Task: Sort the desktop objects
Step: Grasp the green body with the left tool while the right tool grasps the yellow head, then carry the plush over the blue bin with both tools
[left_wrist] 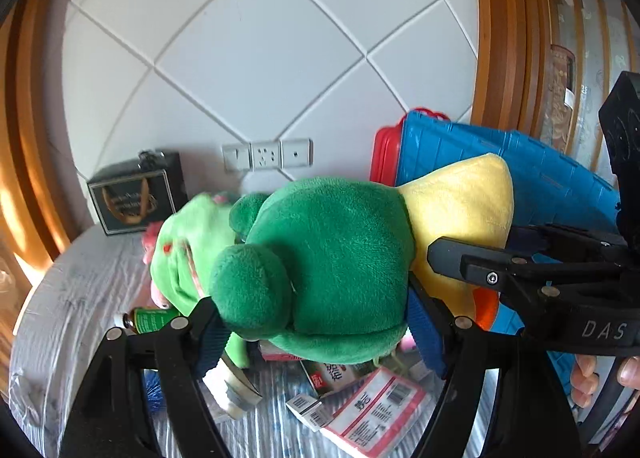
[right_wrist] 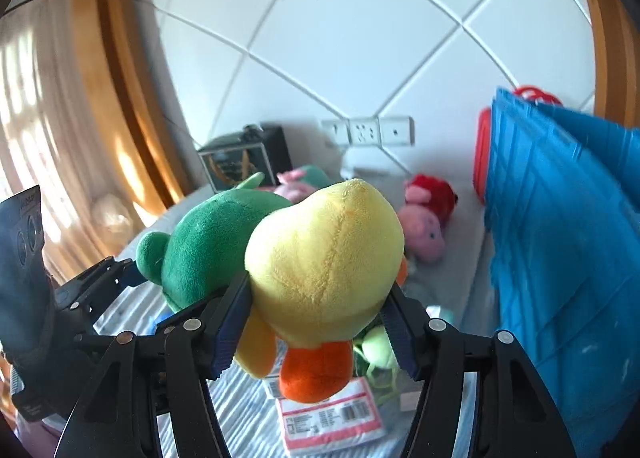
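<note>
Black left gripper (left_wrist: 316,322), blue ribbed pads, silver pivot screws, right gripper (right_wrist: 316,322) alike (white "DAS" lettering)

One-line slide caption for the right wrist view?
Right gripper clamps a yellow plush toy above the cluttered table, beside the green plush toy held in the left gripper.

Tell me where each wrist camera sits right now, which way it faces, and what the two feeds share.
Left wrist: on the left gripper, facing the socket wall over the green plush it clamps; the right gripper and fingers show at right.
Right wrist: on the right gripper, facing the same wall over the yellow plush it clamps; the left gripper shows at left.
Shared: both plush toys, blue bin, black box, wall sockets.
</note>
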The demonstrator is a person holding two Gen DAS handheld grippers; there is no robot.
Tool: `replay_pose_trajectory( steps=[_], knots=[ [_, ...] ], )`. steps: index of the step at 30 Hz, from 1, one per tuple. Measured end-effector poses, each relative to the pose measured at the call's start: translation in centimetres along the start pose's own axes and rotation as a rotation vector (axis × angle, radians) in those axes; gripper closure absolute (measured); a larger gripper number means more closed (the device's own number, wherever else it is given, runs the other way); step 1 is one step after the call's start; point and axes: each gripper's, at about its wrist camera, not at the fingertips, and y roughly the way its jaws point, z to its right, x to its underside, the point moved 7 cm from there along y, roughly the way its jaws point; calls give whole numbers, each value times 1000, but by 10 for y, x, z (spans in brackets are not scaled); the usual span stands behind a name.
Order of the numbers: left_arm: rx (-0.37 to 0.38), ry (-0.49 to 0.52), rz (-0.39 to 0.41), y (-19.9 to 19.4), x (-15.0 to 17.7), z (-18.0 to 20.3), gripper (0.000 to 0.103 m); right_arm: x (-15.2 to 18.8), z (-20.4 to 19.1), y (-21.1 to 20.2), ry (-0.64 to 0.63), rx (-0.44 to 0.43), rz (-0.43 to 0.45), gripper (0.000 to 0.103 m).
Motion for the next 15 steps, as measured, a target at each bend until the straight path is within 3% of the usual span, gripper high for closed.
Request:
replay_pose_trajectory(
  steps=[7, 15],
  knots=[
    [-8, 41, 62, -42, -28, 31, 26, -16, 1, -51, -18, -26, 66, 41],
    [129, 104, 161, -83, -60, 90, 26, -29, 15, -130, 36, 71, 166, 41]
  ],
)
